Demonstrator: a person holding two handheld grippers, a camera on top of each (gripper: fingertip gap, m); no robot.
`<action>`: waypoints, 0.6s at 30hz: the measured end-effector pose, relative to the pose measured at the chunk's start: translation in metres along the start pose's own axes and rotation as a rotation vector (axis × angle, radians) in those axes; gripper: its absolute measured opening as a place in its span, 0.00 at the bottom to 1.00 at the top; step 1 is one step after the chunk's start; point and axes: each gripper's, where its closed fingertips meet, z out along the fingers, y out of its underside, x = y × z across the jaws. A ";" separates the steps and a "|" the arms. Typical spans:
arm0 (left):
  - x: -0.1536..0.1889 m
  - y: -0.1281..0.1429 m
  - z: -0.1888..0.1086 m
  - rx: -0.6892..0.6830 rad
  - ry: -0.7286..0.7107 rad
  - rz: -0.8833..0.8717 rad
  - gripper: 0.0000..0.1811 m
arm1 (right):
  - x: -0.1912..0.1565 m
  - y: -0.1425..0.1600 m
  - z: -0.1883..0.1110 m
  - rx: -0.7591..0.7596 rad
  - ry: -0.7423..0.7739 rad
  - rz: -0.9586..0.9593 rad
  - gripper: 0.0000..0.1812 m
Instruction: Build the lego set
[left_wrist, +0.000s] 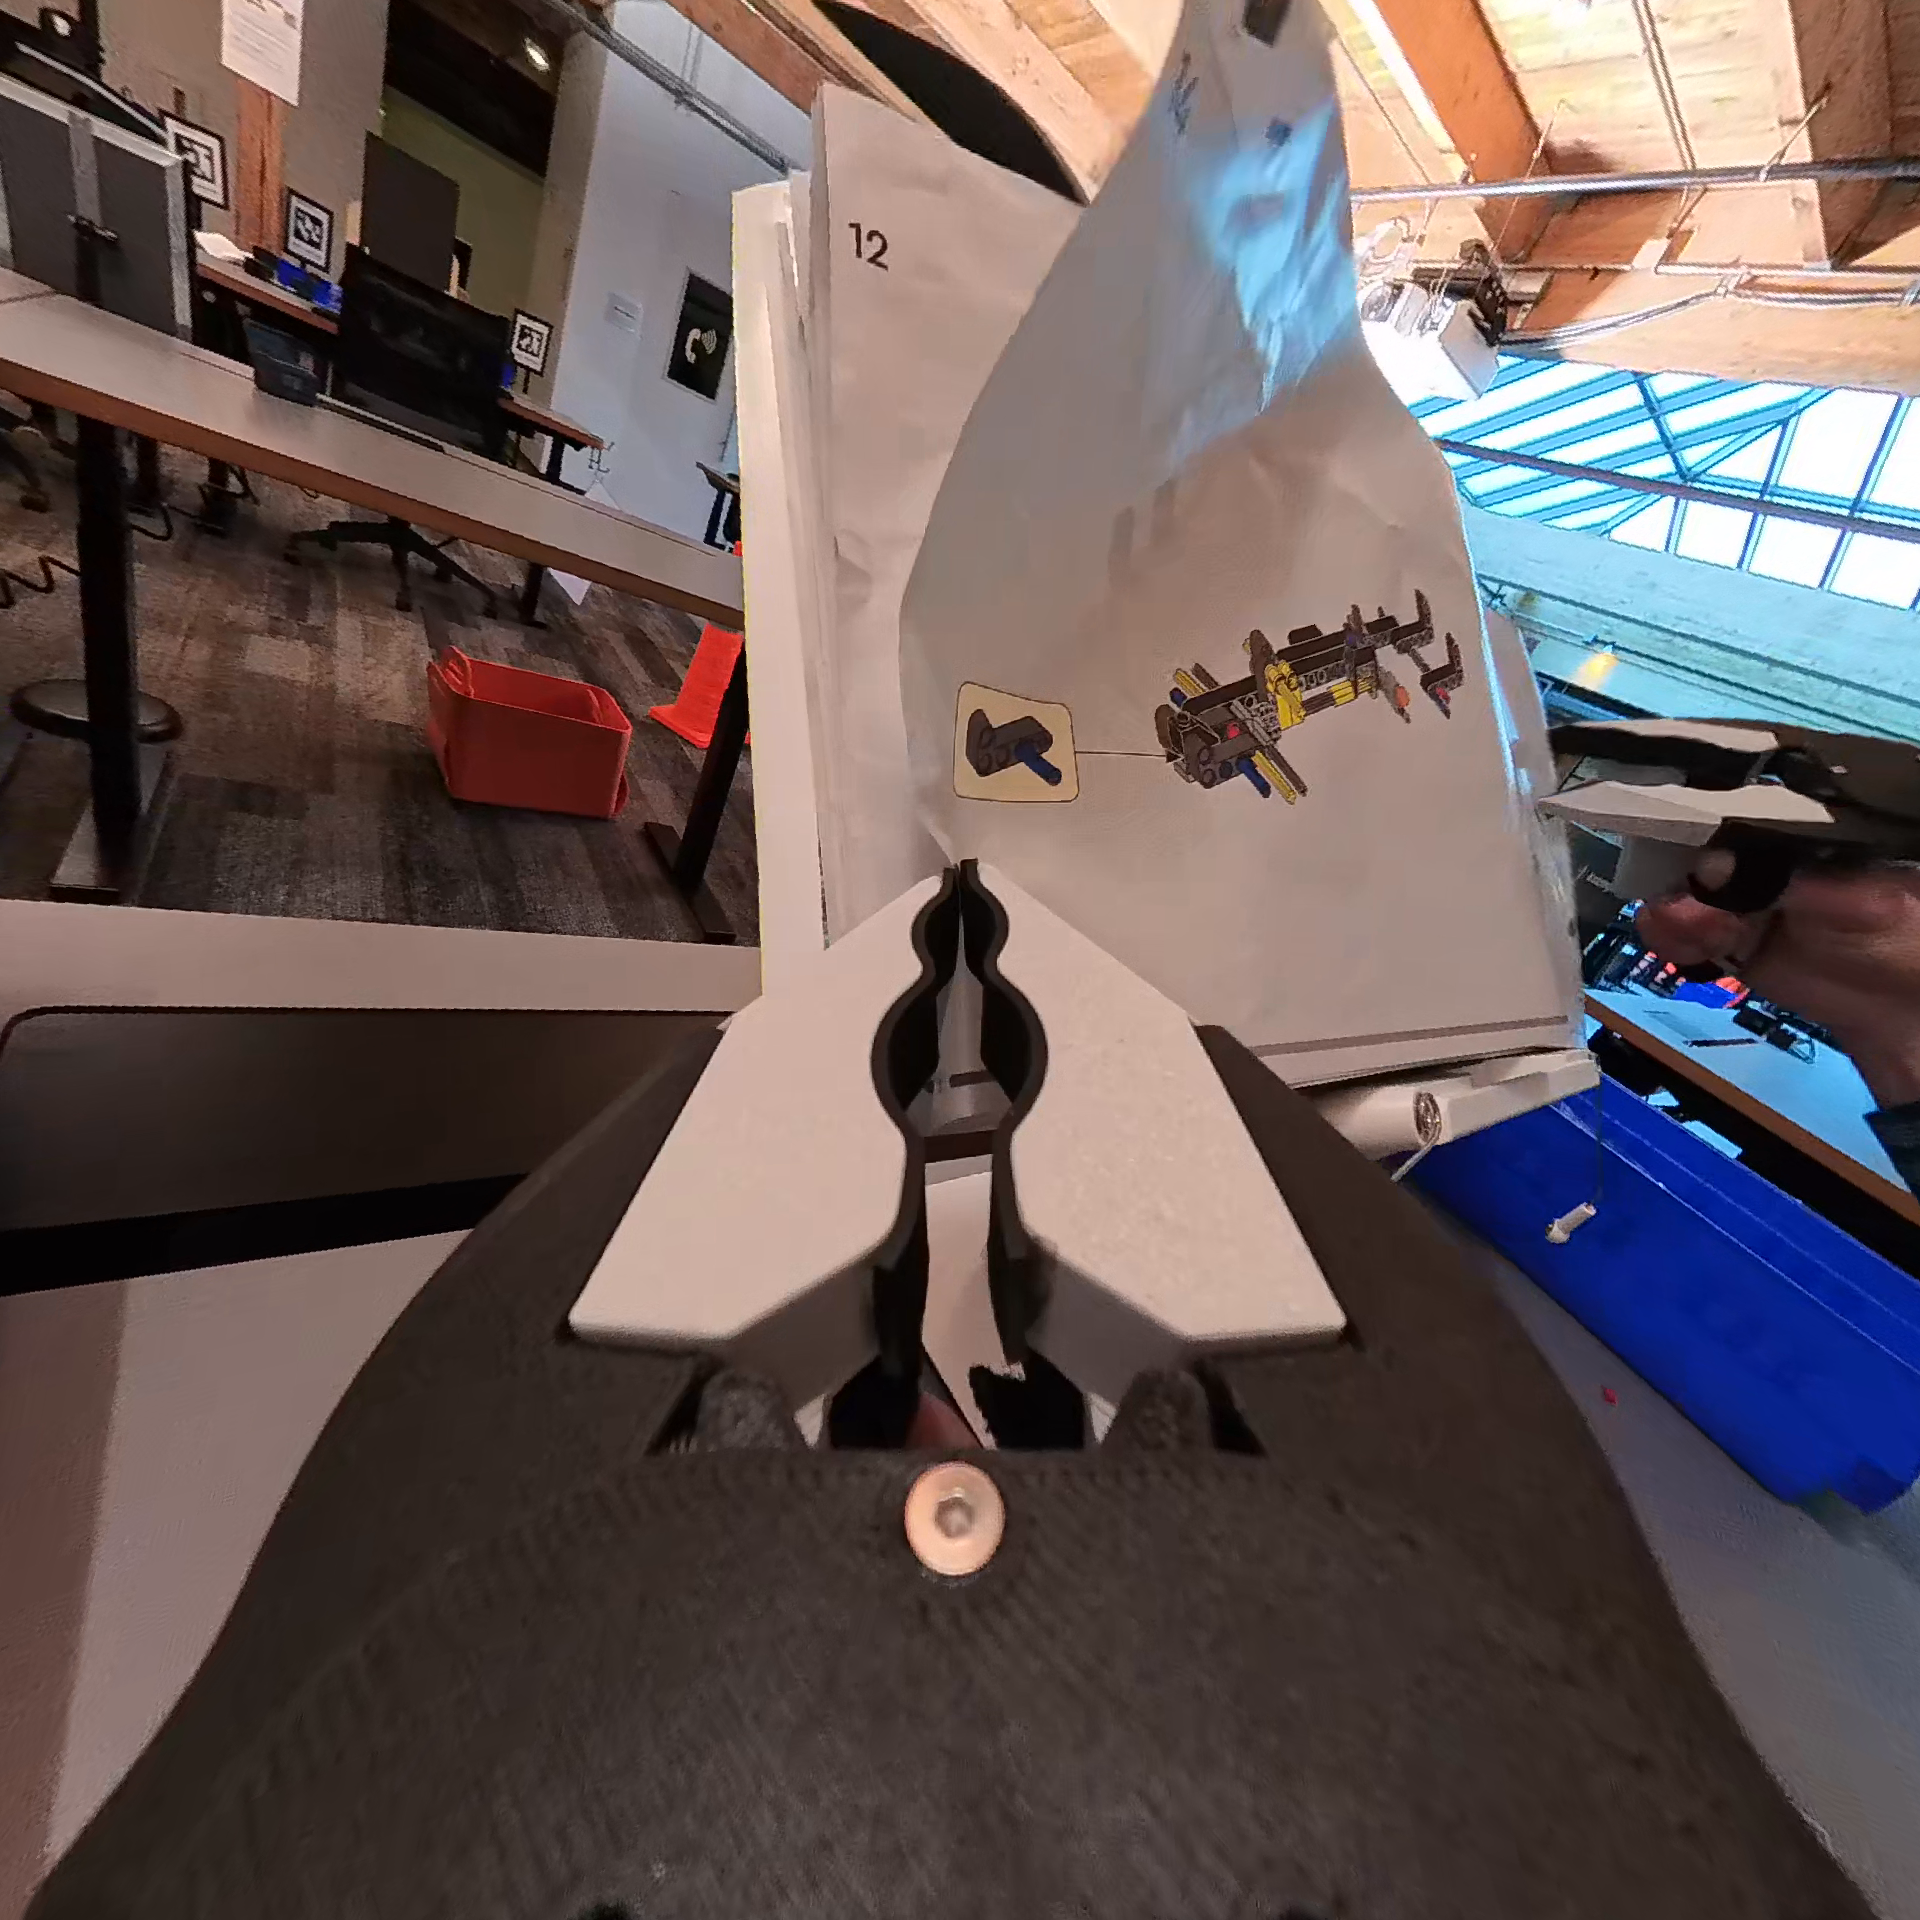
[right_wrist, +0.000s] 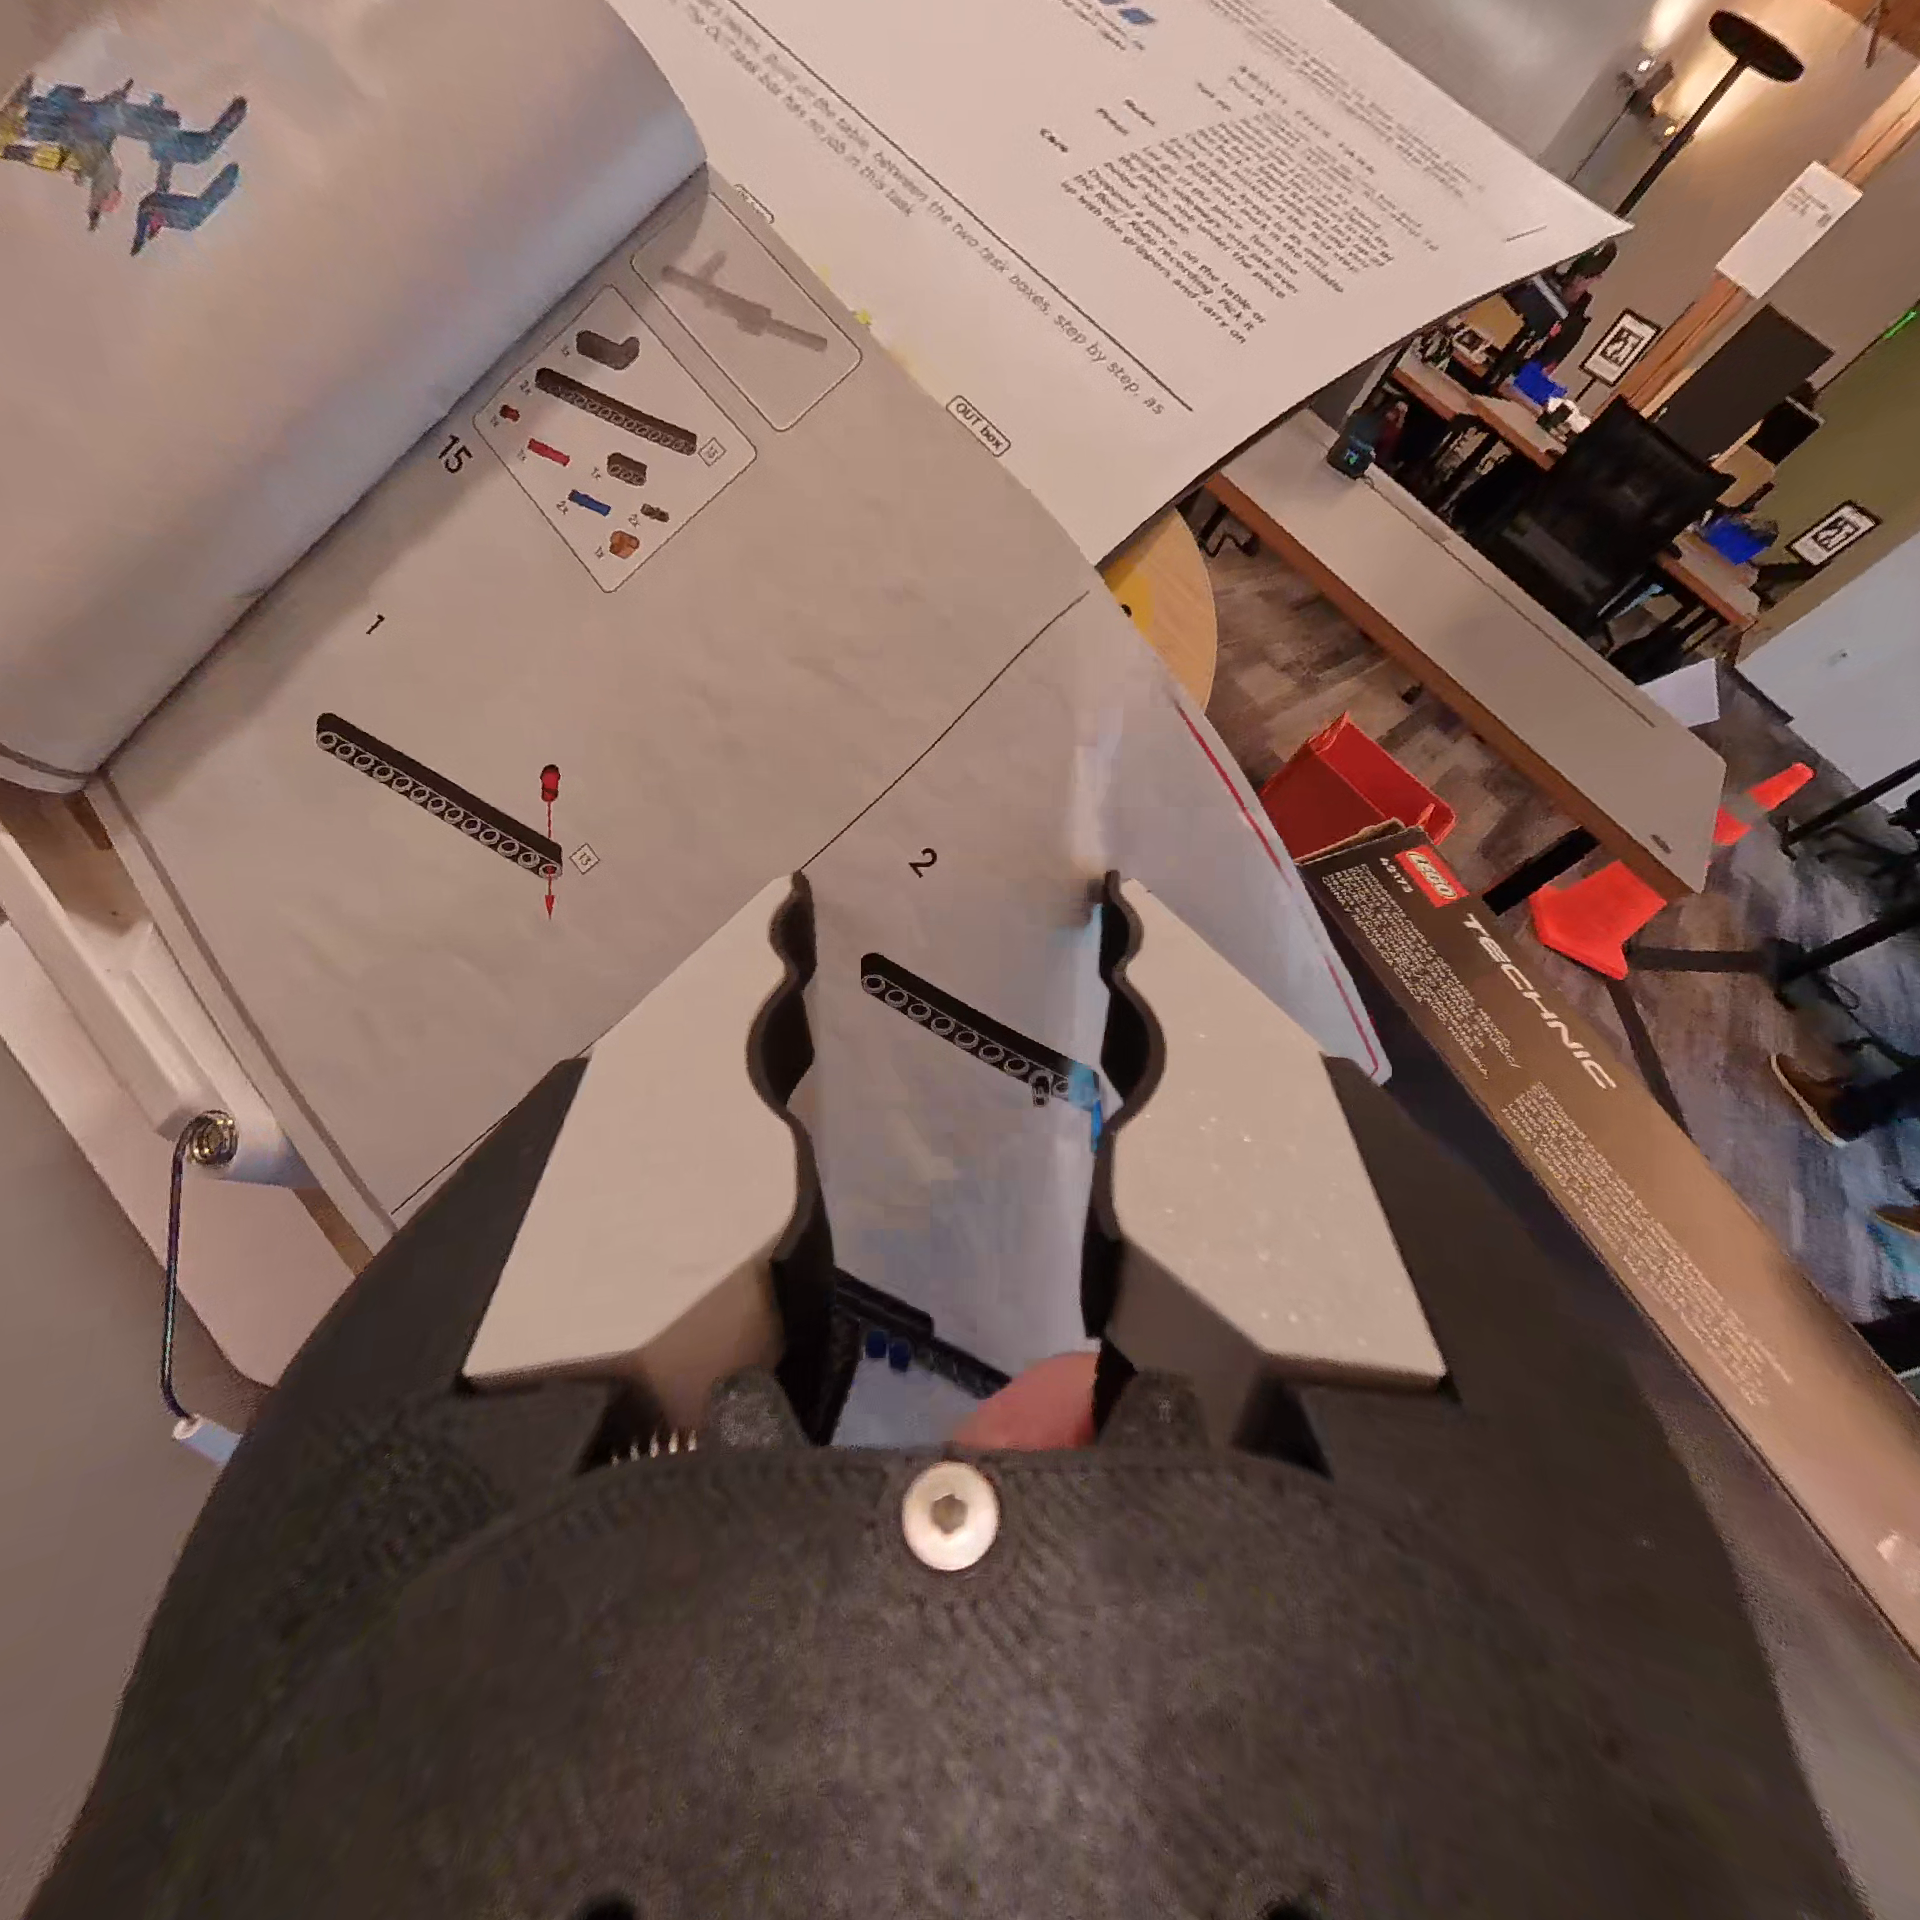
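Note:
The instruction booklet (left_wrist: 1195, 582) stands open on a white book stand (left_wrist: 1496, 1086). My left gripper (left_wrist: 961, 878) is shut, its tips pinching the lower corner of a page that curls upward and shows a drawing of the partly built model. In the right wrist view the booklet (right_wrist: 582, 707) shows its step pages with drawn black beams. My right gripper (right_wrist: 956, 904) is open and empty, close in front of the lower page, with a lifted page edge by its right fingertip (right_wrist: 1117, 914). The right gripper (left_wrist: 1704, 821), held by a hand, also shows in the left wrist view.
A blue bin (left_wrist: 1714, 1309) sits right of the stand. The dark lego box (right_wrist: 1558, 1101) lies along the table's right side. A printed sheet (right_wrist: 1143, 156) hangs over the booklet's top. A red bin (left_wrist: 530, 743) and orange cones (right_wrist: 1590, 914) are on the floor beyond. My right fingertips sit around 35 cm from my left ones.

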 end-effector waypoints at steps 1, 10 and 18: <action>0.000 0.000 0.001 -0.003 -0.001 0.001 0.00 | -0.001 0.000 0.000 -0.001 0.006 -0.008 0.27; -0.004 -0.013 -0.014 0.044 -0.075 0.060 0.04 | -0.023 -0.010 -0.011 -0.011 0.033 -0.148 0.00; 0.083 -0.088 -0.074 0.337 -0.269 0.635 0.33 | -0.064 -0.060 -0.044 0.053 -0.103 -0.049 0.00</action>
